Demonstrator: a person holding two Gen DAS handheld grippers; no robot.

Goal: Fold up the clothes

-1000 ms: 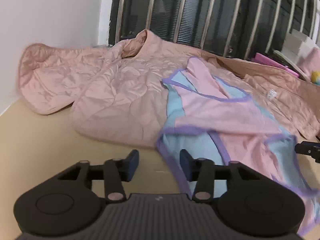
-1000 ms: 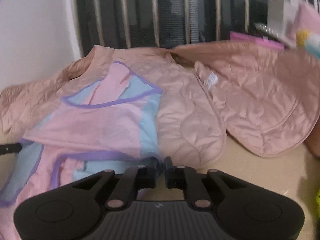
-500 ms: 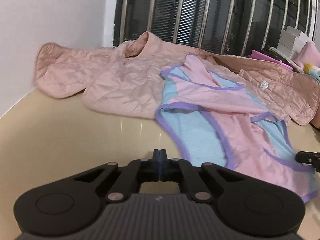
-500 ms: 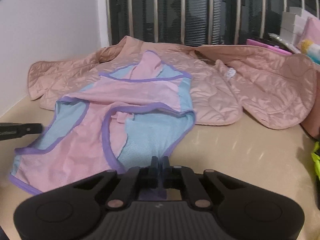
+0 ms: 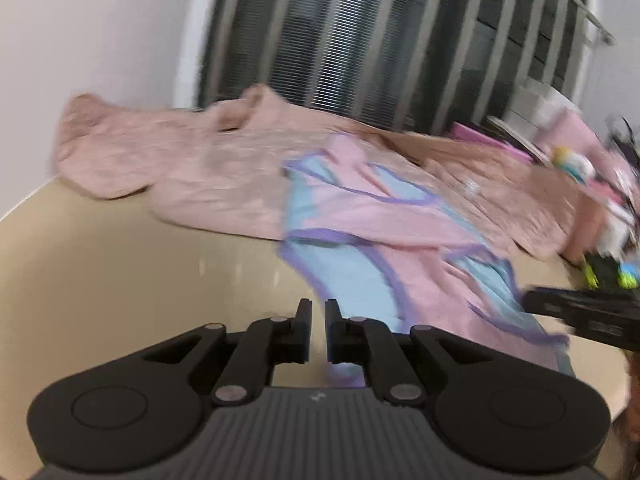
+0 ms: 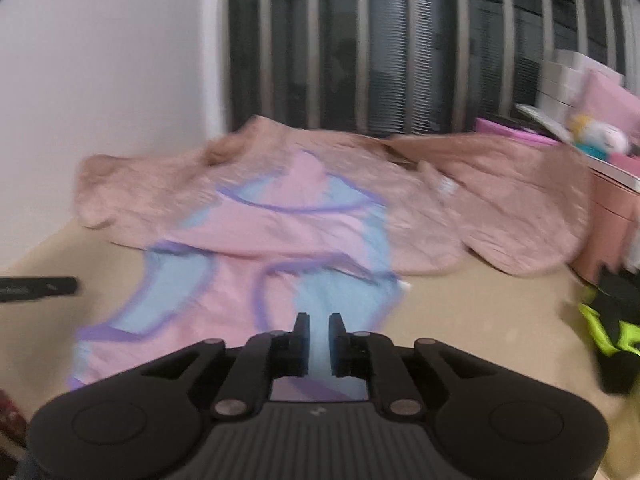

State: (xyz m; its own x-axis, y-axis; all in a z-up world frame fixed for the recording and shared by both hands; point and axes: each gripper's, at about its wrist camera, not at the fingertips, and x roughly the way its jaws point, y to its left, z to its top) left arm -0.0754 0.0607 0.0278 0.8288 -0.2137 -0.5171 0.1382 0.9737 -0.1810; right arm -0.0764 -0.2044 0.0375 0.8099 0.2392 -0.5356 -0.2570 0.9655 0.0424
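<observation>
the left gripper (image 5: 318,330) is hovering low over the beige table (image 5: 120,272), its jaws standing a narrow gap apart after just opening a little, and nothing is sitting between them; only bare tabletop is showing through the gap. the edge of the pink and blue top (image 5: 360,248) is lying just beside its right finger, a scrap of the hem showing under the gripper body, though the blur is hiding whether it is touching.

the right gripper (image 6: 318,344) is hanging over the near hem of the same top (image 6: 248,240), its jaws also a slit apart and just having opened; blue cloth is showing through the gap, but the pads are not pressing on it. from the left camera this gripper is poking in as a dark bar at the right edge (image 5: 580,314).

the top is lying spread flat on the table, its far part resting on a quilted pink jacket (image 6: 500,208) that is sprawling across the back of the table. behind the jacket, a barred window (image 6: 400,48) is filling the wall. off to the right, a pile of pink boxes (image 6: 600,92) is sitting, and something black and neon yellow (image 6: 608,320) is lying on the table near the edge.
</observation>
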